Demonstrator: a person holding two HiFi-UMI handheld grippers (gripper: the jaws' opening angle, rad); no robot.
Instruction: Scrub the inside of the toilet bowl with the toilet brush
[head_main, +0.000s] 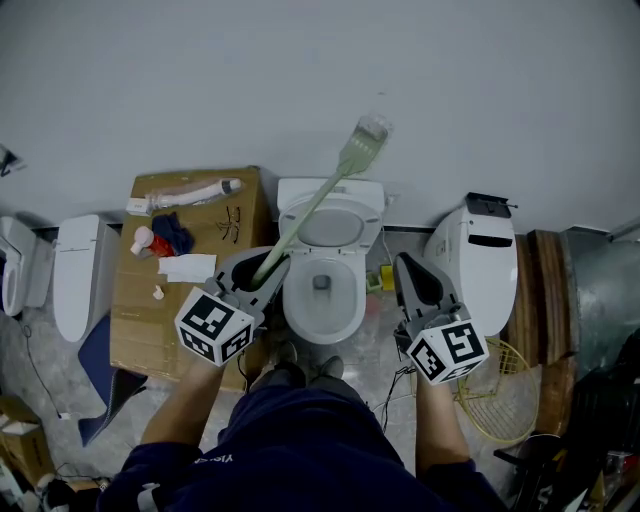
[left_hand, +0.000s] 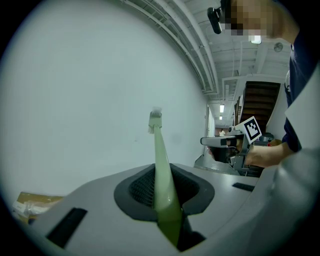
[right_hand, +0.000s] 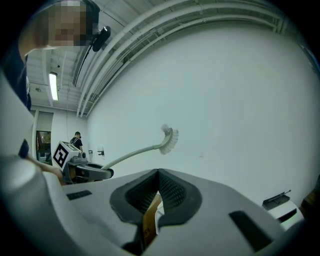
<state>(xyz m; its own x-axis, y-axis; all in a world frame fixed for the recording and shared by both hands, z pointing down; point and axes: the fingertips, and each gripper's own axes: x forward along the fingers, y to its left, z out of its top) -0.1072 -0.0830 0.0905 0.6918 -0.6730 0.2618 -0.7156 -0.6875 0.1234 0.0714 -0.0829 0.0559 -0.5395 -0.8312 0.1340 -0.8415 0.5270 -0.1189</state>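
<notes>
Left gripper (head_main: 267, 268) is clamped on the handle of the toilet brush (head_main: 310, 215), jaws pinching the pale green shaft near its lower end. In the left gripper view, the shaft rises from between the gripper's (left_hand: 162, 174) dark ribbed pads and runs up toward the white wall. The brush is held in the air, tilted up and away from the person. Its bristle head is above the cistern (head_main: 330, 190) and set against the wall, clear of the toilet bowl (head_main: 298, 310). The bowl stands directly in front of the person's feet with the seat down and the lid up, and water shows at the bottom.

Right gripper (head_main: 405, 263) is held just right of the bowl. The right gripper view shows its (right_hand: 157, 173) jaws pressed together at the tips with nothing held between them. That view also shows the brush (right_hand: 167, 140) arching across the wall from the other gripper (right_hand: 85, 171).

Surroundings noted in the head view:
- A cardboard box (head_main: 225, 215) stands left of the toilet, carrying a white tube (head_main: 185, 192), a blue cloth (head_main: 172, 232) and a sheet of white paper (head_main: 188, 267).
- A second white toilet (head_main: 480, 260) is at the right, with a wire basket (head_main: 500, 400) near it on the floor.
- Further white sanitary pieces (head_main: 75, 275) are at the far left
</notes>
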